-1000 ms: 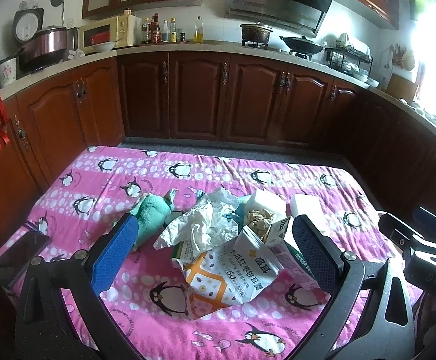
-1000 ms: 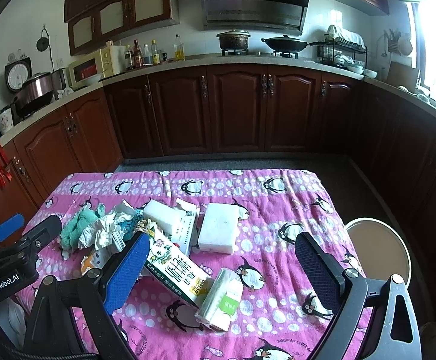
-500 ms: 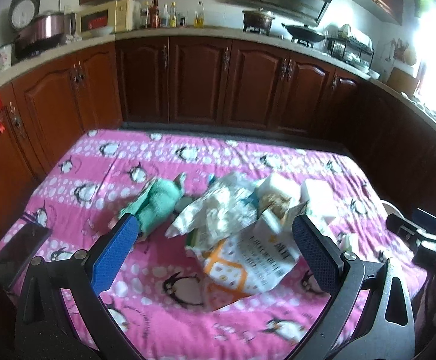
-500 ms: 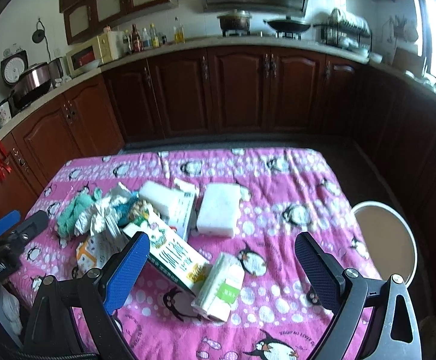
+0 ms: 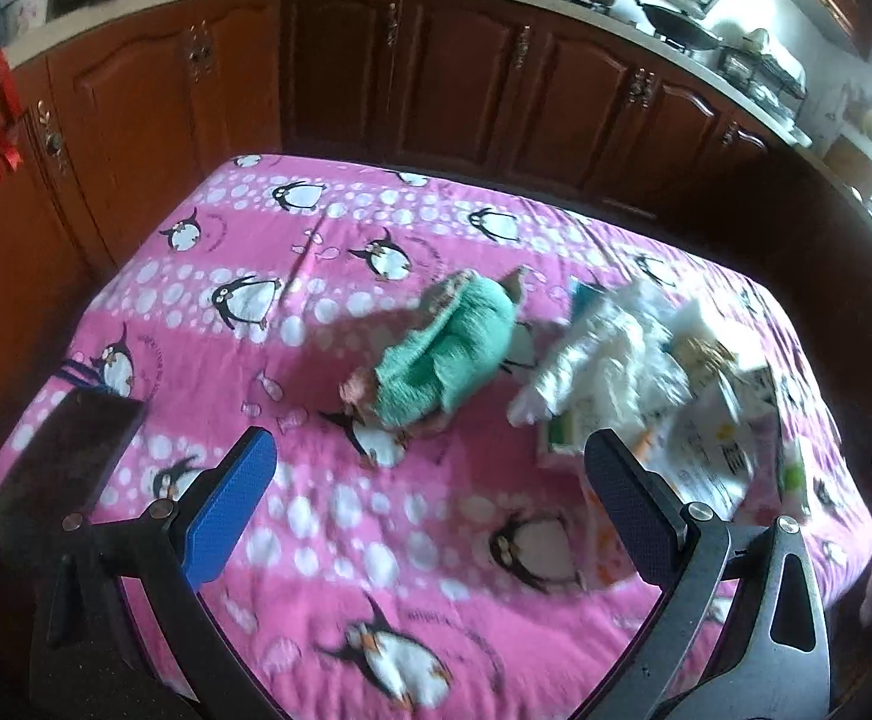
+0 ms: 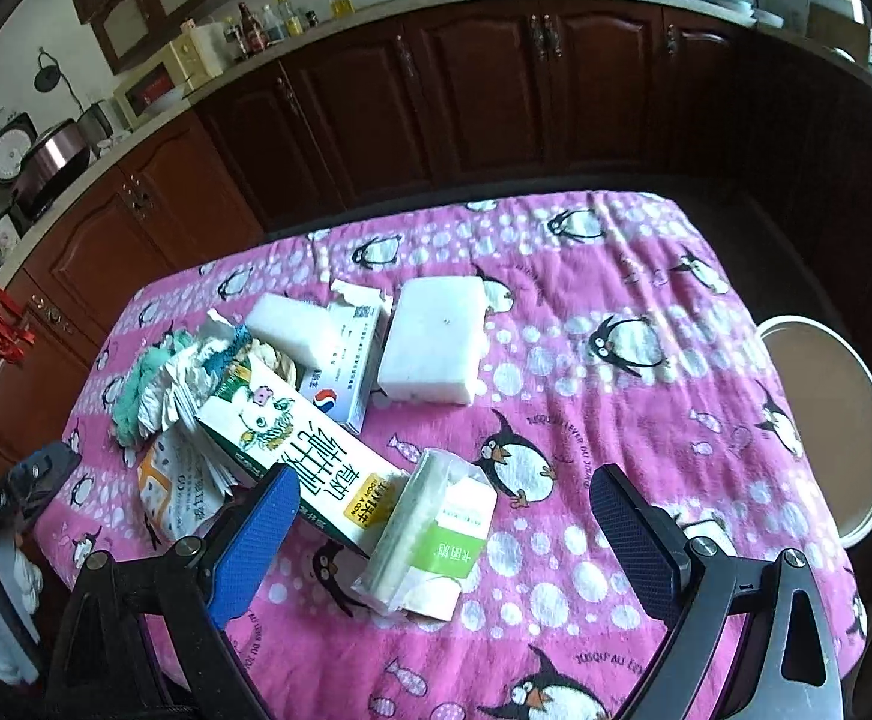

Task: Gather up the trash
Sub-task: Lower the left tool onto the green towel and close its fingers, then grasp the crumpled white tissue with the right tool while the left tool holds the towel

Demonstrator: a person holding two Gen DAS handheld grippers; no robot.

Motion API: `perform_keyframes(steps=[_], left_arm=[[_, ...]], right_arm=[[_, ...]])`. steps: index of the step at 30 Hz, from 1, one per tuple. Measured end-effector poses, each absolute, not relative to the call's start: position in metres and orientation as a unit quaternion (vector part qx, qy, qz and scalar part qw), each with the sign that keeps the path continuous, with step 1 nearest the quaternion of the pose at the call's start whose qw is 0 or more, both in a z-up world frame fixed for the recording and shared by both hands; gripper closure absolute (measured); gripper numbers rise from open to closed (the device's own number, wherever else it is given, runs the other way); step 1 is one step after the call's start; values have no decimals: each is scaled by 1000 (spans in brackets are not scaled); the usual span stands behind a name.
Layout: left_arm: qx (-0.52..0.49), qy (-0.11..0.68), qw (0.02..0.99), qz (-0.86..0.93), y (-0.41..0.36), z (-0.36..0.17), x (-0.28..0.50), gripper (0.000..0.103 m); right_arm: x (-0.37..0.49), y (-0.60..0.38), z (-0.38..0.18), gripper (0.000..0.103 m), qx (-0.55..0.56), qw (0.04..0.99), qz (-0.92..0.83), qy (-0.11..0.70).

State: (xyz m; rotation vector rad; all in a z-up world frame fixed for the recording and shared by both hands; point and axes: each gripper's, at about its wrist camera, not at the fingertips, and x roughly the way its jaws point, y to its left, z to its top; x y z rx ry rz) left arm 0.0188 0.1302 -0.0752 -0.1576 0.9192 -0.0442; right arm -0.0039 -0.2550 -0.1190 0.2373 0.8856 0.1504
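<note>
Although motion blur softens the left wrist view, both views show a worktop covered with a pink cloth printed with penguins and white dots (image 6: 646, 276), with dark brown kitchen cabinets (image 6: 496, 90) curving behind it. A round cream-coloured bin (image 6: 838, 420) stands off the cloth's right edge, and a dark flat rectangular device (image 5: 57, 468) lies at its near left corner.

The trash sits in a cluster on the left half of the cloth. A white rectangular foam block (image 6: 432, 348) lies flat near the middle. Just left of it, a long milk carton with a green edge and a cartoon cow (image 6: 297, 450) lies on its side; it carries large black Chinese characters and a small yellow label whose text is too small to read surely. Under and behind it lie a white torn box with a red-and-blue round logo (image 6: 342, 372), a second smaller white foam piece (image 6: 291, 324), crumpled white paper (image 5: 604, 360), and a white-and-orange printed plastic bag (image 6: 171, 480). A crumpled teal cloth (image 5: 448, 354) rests leftmost. Nearest, a clear-wrapped white packet with a green label (image 6: 436, 534) touches the carton's end.

The left gripper (image 5: 429, 480) hovers wide open, holding nothing, before the teal cloth. The right gripper (image 6: 442, 516) is likewise spread wide and empty, its fingers either side of the packet.
</note>
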Motion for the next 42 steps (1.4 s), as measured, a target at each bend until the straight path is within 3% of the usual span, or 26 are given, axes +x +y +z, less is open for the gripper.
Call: perform_keyframes(steps=[7, 22, 24, 27, 37, 42], left_arm=[[-53, 452, 890, -21, 128, -89, 73, 1], [-22, 515, 852, -96, 109, -123, 134, 2], [-21, 529, 842, -103, 108, -130, 139, 24], [-37, 551, 826, -114, 111, -140, 144, 45], [-27, 537, 836, -107, 106, -135, 134, 57], [-33, 527, 844, -93, 111, -129, 128, 61]], right_arm=[[4, -250, -116, 14, 114, 885, 123, 434], [54, -182, -134, 14, -23, 844, 274, 461], [59, -182, -141, 14, -12, 835, 285, 470], [66, -181, -149, 36, 4, 825, 296, 481], [60, -181, -143, 39, 5, 833, 284, 475], [55, -180, -116, 30, 22, 853, 273, 444]])
